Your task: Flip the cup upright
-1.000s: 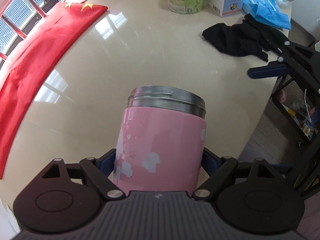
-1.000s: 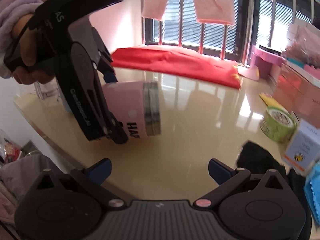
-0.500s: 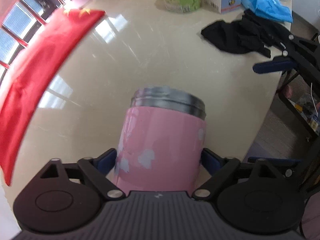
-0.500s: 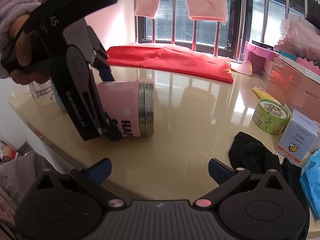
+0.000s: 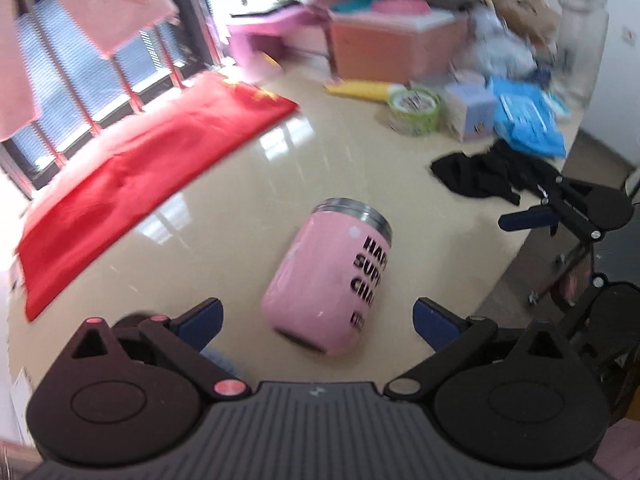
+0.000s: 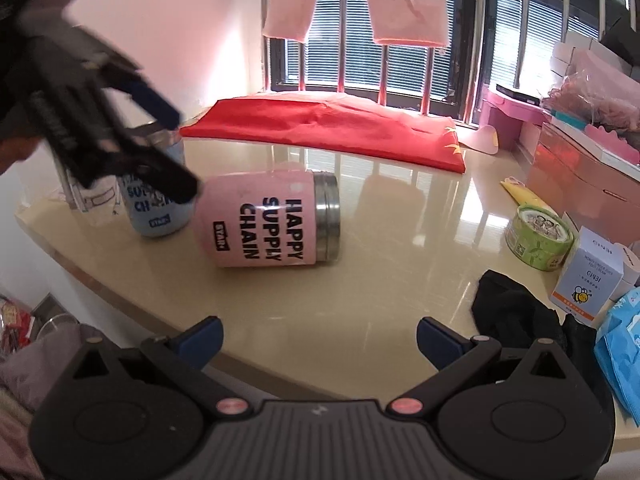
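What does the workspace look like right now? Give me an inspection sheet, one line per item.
Surface: glossy beige table, window glare on it.
Job's things: pink cup on its side, steel rim toward the window side, not gripped.
Clutter: blue cup upright beside the pink one; red flag; black cloth; green tin; white box; blue packet.
Grippers: left gripper open, clear of the cup; right gripper open, empty, at the table edge.
Cables: nothing seen.
Surroundings: barred window with pink clothes hanging; pink boxes at the far right.
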The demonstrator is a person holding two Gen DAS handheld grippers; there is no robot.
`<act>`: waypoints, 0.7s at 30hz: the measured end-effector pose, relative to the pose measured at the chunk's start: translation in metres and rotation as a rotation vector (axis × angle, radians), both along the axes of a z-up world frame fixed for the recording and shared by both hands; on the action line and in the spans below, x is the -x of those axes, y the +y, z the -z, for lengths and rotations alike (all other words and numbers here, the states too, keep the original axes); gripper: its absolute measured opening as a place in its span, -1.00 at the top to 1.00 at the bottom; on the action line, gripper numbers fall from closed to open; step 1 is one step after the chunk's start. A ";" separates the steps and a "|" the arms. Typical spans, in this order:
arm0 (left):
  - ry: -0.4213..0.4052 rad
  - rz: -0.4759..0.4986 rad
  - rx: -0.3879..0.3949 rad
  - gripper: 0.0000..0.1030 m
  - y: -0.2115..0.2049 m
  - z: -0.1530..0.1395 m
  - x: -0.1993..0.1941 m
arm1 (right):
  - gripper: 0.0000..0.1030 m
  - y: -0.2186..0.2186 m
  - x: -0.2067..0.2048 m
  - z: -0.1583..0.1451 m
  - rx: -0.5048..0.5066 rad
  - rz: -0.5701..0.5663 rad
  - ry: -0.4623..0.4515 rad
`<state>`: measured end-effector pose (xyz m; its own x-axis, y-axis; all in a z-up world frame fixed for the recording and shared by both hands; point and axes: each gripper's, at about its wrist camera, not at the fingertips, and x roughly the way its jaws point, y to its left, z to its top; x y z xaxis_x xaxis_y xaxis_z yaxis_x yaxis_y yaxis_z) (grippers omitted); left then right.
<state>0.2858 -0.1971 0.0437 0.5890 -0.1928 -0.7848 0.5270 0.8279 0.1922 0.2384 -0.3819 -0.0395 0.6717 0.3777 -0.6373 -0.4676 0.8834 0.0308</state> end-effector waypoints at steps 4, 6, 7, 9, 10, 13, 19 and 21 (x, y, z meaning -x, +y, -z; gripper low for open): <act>-0.070 -0.064 0.058 -1.00 0.035 -0.012 0.020 | -1.00 0.017 -0.010 -0.013 -0.035 0.071 0.043; -0.113 -0.102 0.087 -1.00 0.054 -0.016 0.030 | -1.00 0.025 -0.017 -0.018 -0.060 0.115 0.071; -0.133 -0.121 0.099 -1.00 0.063 -0.017 0.034 | -1.00 0.029 -0.022 -0.021 -0.076 0.140 0.090; -0.172 -0.158 0.118 -1.00 0.082 -0.019 0.044 | -1.00 0.037 -0.030 -0.026 -0.112 0.199 0.129; -0.186 -0.179 0.128 -1.00 0.091 -0.020 0.047 | -1.00 0.041 -0.036 -0.029 -0.137 0.235 0.155; -0.208 -0.227 0.153 -1.00 0.117 -0.020 0.053 | -1.00 0.050 -0.051 -0.034 -0.209 0.348 0.229; -0.184 -0.264 0.207 -1.00 0.158 -0.018 0.046 | -1.00 0.083 -0.083 -0.049 -0.281 0.483 0.308; -0.174 -0.265 0.216 -1.00 0.164 -0.018 0.041 | -1.00 0.091 -0.095 -0.049 -0.296 0.523 0.346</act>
<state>0.2451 -0.0330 0.0618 0.7615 -0.1657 -0.6267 0.2638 0.9623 0.0662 0.3335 -0.2913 0.0093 0.5896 0.2503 -0.7680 0.0978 0.9217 0.3755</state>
